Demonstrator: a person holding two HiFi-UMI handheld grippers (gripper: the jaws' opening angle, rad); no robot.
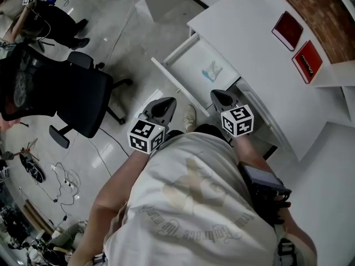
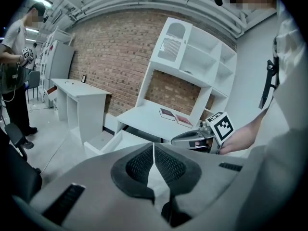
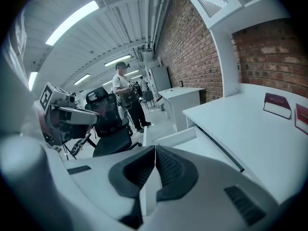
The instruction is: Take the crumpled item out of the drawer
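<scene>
Both closed, nothing between jaws, left gripper [image 2: 153, 144], right gripper [image 3: 155, 146]

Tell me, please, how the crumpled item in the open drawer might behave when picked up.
The crumpled item looks thin and creased, so probably light and floppy. It lies loose in the drawer, so a nudge may slide it.

Two red books [image 1: 288, 30], perhaps notebooks, lie on the white desk [image 1: 249, 37]; a black office chair [image 1: 83, 101] stands nearby.

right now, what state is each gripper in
Left gripper: tongs closed, holding nothing.
Right gripper: tongs closed, holding nothing.
</scene>
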